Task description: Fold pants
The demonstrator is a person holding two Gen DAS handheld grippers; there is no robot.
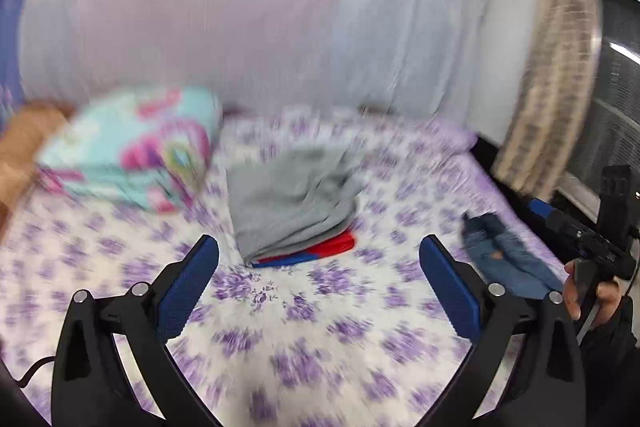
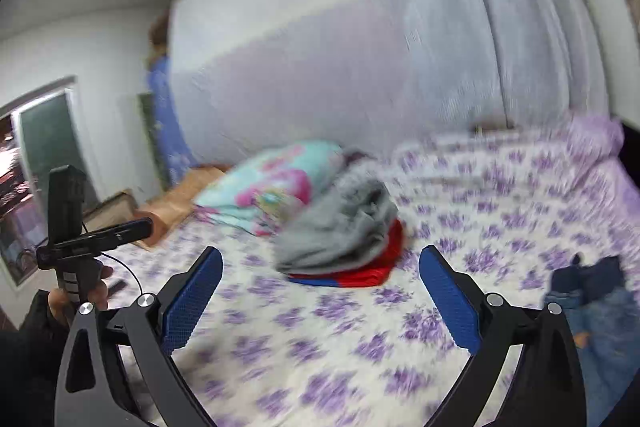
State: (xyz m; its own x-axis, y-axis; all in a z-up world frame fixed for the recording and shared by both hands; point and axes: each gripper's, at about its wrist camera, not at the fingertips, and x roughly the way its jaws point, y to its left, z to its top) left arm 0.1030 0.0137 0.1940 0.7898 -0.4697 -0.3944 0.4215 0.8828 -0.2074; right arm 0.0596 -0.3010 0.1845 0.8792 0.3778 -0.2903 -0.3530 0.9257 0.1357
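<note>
Bed with a purple-flowered sheet point(image 1: 320, 307) fills both blurred views, a pale draped cloth point(image 1: 260, 27) behind it. My left gripper point(image 1: 319, 251) is spread wide with nothing in it; right gripper point(image 2: 321, 259) likewise. Straight ahead of both sits a folded stack, grey pants point(image 1: 294, 199) over a red-and-blue garment point(image 1: 320, 253). Blue jeans point(image 2: 600, 311) lie crumpled to my right. A turquoise floral bundle point(image 1: 132, 151) lies ahead-left.

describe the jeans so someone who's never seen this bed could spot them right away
Start at the bed's purple-flowered sheet, with a folded stack in its middle, grey garment on top. The blue jeans lie unfolded toward the right edge, apart from that stack. They are the only denim piece and the only one not yet folded.
</note>
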